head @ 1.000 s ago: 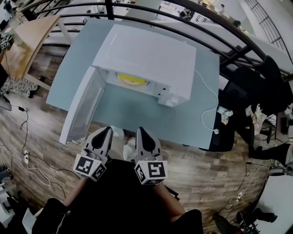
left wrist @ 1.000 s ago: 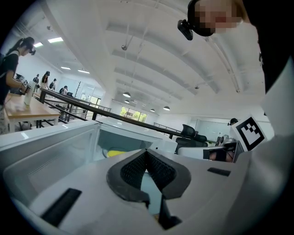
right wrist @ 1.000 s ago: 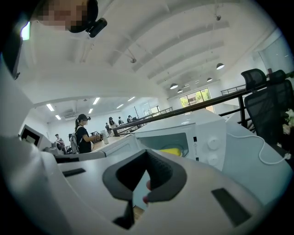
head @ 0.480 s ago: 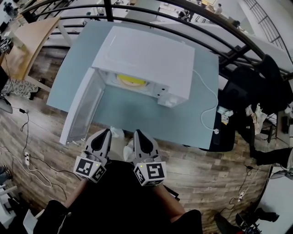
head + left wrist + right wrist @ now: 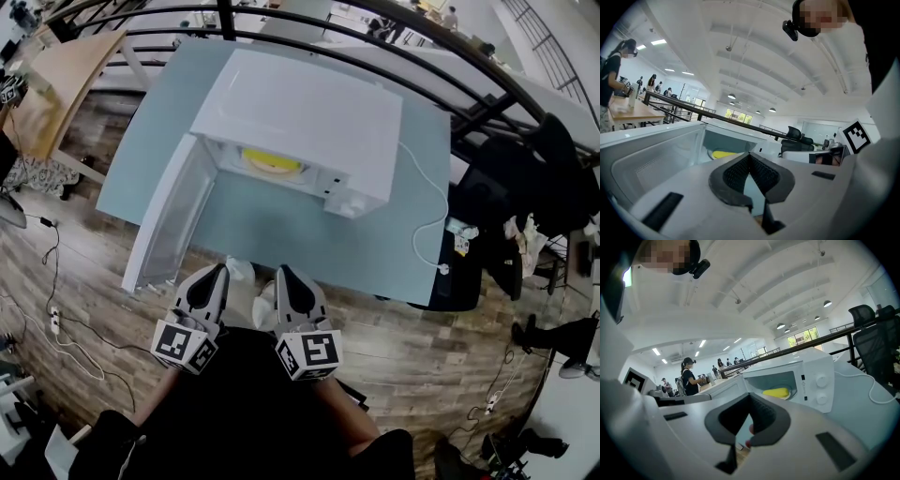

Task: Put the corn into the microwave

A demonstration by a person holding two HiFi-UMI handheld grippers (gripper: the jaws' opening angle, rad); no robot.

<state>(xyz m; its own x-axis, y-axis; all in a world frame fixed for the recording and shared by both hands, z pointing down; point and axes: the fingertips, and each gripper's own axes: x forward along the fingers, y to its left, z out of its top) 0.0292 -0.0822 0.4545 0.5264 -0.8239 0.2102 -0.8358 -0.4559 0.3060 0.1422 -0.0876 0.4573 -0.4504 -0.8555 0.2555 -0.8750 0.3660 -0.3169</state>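
The yellow corn (image 5: 272, 160) lies on a plate inside the white microwave (image 5: 309, 112), whose door (image 5: 169, 225) hangs wide open to the left. The corn (image 5: 776, 392) shows in the cavity in the right gripper view, and the same corn (image 5: 723, 153) shows in the left gripper view. Both grippers hover side by side off the table's near edge, well short of the microwave. My left gripper (image 5: 217, 271) is shut with nothing in it, and my right gripper (image 5: 283, 273) is shut and empty too.
The microwave stands on a pale blue table (image 5: 281, 234). A white power cable (image 5: 431, 220) trails off its right side toward a plug. Black railings (image 5: 394, 66) run behind the table. Chairs and bags (image 5: 525, 206) crowd the right; wooden floor lies below me.
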